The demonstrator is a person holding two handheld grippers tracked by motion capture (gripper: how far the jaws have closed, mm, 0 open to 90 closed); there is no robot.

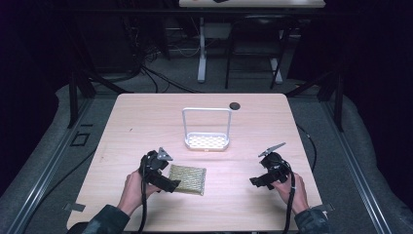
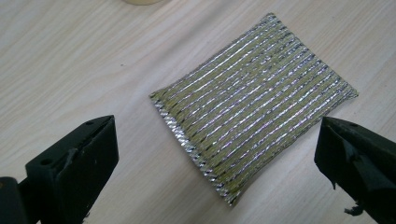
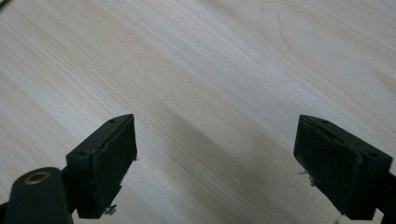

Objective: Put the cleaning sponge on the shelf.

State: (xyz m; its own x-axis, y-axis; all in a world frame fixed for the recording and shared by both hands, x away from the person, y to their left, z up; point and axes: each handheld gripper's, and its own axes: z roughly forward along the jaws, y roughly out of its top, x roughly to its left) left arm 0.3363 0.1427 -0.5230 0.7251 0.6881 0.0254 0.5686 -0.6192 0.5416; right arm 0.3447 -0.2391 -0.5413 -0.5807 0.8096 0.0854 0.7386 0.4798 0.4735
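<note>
Nearest the person, the left gripper (image 1: 168, 184) is held with its jaws spread wide just over the near-left edge of a scouring pad (image 1: 187, 179), nothing being pinched. The pad (image 2: 252, 112) lies flat on the worktop (image 1: 243, 122), a small rectangle of ribbed, glinting metallic weave with a yellowish core. It is judged to be light, soft and springy rather than fragile — the weave should give good purchase, though a shallow pinch at a corner might let it fold or droop. A hold across one short edge, with one jaw slid under it, is thought the surest. The right gripper (image 1: 260, 181) is likewise spread, poised over bare wood well apart from the pad. Farther back a white wire rack (image 1: 206, 141) with a tall loop handle stands, and beyond it a small dark disc (image 1: 234, 105).
</note>
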